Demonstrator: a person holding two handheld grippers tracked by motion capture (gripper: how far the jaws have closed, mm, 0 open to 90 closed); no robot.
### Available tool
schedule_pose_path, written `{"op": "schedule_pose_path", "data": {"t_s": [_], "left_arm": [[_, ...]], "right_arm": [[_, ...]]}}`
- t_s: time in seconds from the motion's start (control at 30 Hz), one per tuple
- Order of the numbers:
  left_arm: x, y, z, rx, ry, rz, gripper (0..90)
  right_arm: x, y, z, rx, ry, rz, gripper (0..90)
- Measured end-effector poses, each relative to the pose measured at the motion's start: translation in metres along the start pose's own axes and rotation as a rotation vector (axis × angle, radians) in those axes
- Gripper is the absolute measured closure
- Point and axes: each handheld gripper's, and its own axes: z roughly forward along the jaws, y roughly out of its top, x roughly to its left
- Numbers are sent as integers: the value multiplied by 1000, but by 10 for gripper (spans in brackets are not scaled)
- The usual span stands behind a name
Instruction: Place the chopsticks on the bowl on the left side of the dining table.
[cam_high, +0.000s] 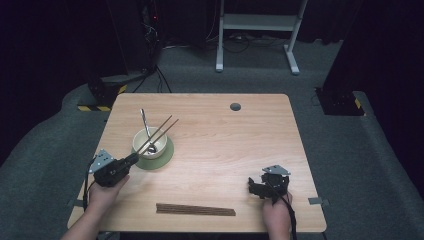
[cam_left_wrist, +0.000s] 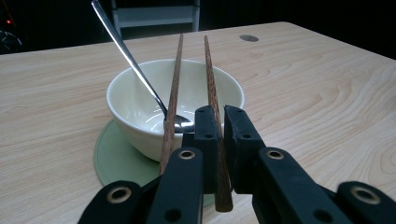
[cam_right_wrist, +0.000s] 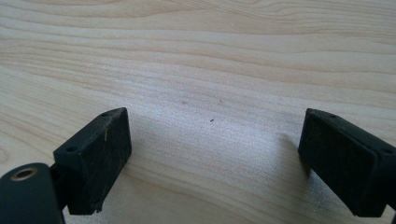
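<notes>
The left gripper was clamped on one chopstick of a pair lying across the white bowl, which held a spoon on a green coaster at the table's left. The right gripper stood wide apart over bare wood, near right.

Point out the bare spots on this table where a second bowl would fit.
Free: the right half, from the bowl across to the right edge, between the grommet hole and the right tongs. Crowded: the left side around the bowl, and the near edge where the spare chopsticks lie.
</notes>
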Motion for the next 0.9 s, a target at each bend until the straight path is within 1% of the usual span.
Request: {"op": "schedule_pose_path", "data": {"t_s": [0.07,0.17,0.23,0.37,0.53,0.6,0.73,0.83,0.9], "left_arm": [[1,0,1,2,9,-8,839],[1,0,1,3,22,-2,839],[1,0,2,2,28,-4,839],[3,-1,5,26,41,0,839],[1,-2,7,52,62,16,838],[0,-1,8,64,72,30,838],[-2,-1,8,72,78,43,833],[-3,-1,9,76,79,54,803],[-4,0,8,71,89,61,746]], "right_arm": [[0,0,0,0,0,0,91],[0,0,0,0,0,0,92],[0,0,0,0,0,0,92],[0,0,0,0,-1,-1,92],[0,0,0,0,-1,-1,92],[0,0,0,0,-1,-1,92],[0,0,0,0,-1,-1,92],[0,0,0,0,-1,-1,92],[0,0,0,0,-1,-2,93]]}}
